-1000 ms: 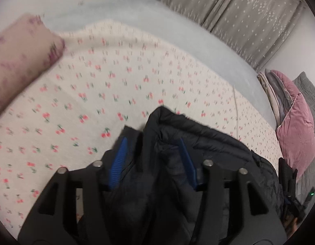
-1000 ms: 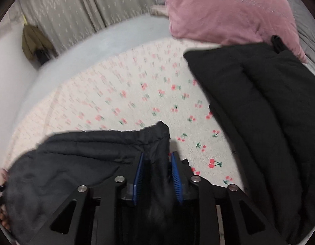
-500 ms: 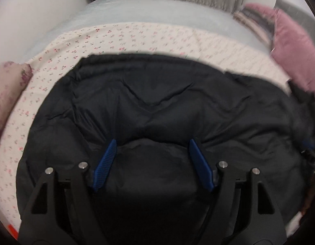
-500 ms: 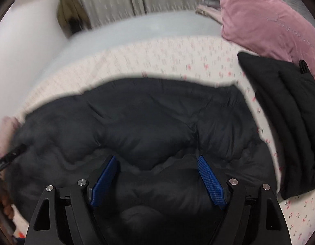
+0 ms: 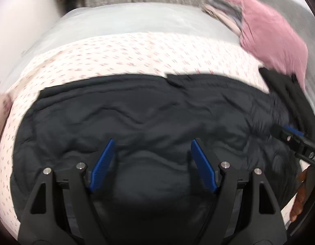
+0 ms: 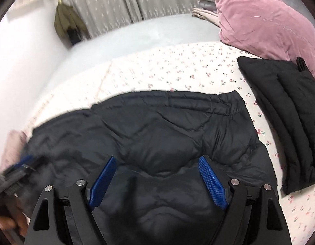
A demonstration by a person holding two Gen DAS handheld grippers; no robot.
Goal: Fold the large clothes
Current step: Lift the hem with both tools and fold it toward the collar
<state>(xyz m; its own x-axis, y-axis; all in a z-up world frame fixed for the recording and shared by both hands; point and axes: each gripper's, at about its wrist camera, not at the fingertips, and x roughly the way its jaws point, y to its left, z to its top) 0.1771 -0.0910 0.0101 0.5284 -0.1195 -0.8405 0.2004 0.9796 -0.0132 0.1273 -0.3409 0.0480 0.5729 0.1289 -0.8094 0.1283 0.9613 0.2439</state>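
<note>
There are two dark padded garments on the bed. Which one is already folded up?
The black one by the pink pillow, a compact stack. The dark jacket under both open grippers, left and right, lies spread wide.

A: Anything unclear?
B: The dark jacket (image 5: 153, 112) runs under the fingers (image 5: 103, 163) and off the bottom edge. Right of them, the other gripper (image 5: 296, 136) is blurred, the hand (image 5: 302, 194) cut off.
A: Farther off?
B: The bedspread's (image 5: 126, 59) print smears.

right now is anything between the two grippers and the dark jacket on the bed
Nothing visible. The dark jacket lies spread directly under both the left gripper and the right gripper, fingers open. The folded black garment sits off to the side, apart from it.
</note>
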